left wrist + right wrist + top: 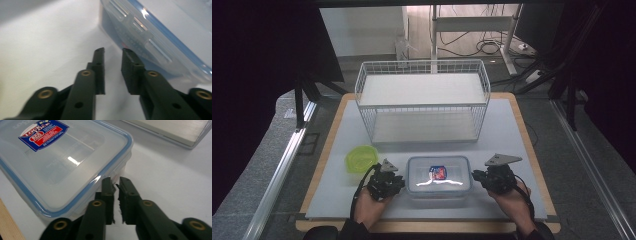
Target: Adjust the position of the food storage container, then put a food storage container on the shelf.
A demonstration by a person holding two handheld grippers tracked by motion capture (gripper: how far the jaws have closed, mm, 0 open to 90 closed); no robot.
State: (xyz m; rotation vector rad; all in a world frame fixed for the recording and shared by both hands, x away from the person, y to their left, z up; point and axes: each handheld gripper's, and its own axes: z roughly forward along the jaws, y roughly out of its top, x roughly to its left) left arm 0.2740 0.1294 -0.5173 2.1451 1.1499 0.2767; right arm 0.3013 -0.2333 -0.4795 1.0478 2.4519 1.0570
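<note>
The clear lidded container point(439, 175) sits at the near middle of the bench point(512, 130), square to you, its blue-sealed lid on and a red and blue label on top. You hold one tool at each short end. Your left tool point(398, 181) lies just beside the container's left wall; in the left gripper view point(113, 53) its jaws stand a little apart with nothing between them, the tips close to the side latch flap point(140, 37) but not pressing it. Your right tool point(477, 176) meets the opposite end; in the right gripper view point(115, 182) its jaws are nearly together, a thin gap showing, their tips right at the corner below the lid rim. Whether they touch the plastic cannot be told; nothing is pinched.

Placing a tool at either end suits a box this wide: one jaw pair could not span it, whereas both ends give you the latches or a two-sided hold.

Outward, a green lidded tub point(360, 159) stands just left of your left hand. Behind, well apart, a white wire rack point(422, 100) with two shelves faces you, its lower shelf open toward the container, probably the destination.
</note>
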